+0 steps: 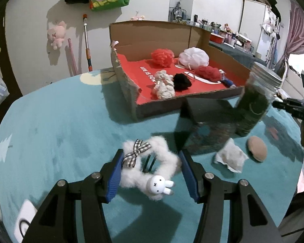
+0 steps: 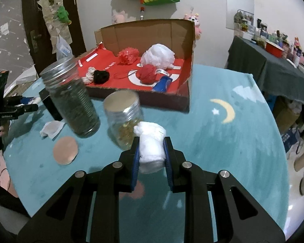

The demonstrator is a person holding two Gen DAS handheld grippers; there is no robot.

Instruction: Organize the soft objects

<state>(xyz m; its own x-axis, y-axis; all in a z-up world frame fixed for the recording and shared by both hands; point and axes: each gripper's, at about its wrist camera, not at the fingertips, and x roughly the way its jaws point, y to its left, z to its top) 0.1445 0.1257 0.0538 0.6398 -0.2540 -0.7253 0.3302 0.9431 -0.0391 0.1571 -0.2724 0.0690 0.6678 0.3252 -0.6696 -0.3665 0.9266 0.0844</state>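
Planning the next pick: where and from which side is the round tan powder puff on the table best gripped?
Grip the powder puff across its thin edge, coming from above with jaws straddling it. It lies flat, clear of the dark-filled jar and the tea bag.

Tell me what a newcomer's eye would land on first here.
Probably the fluffy white scrunchie with its bunny charm, held in the left gripper, and the white wad clamped in the right gripper. Behind them, the red-lined cardboard box already holds colourful puffs.

Both tongs (image 1: 151, 174) (image 2: 152, 158) are black, with blue ribbed pads and silver screws.
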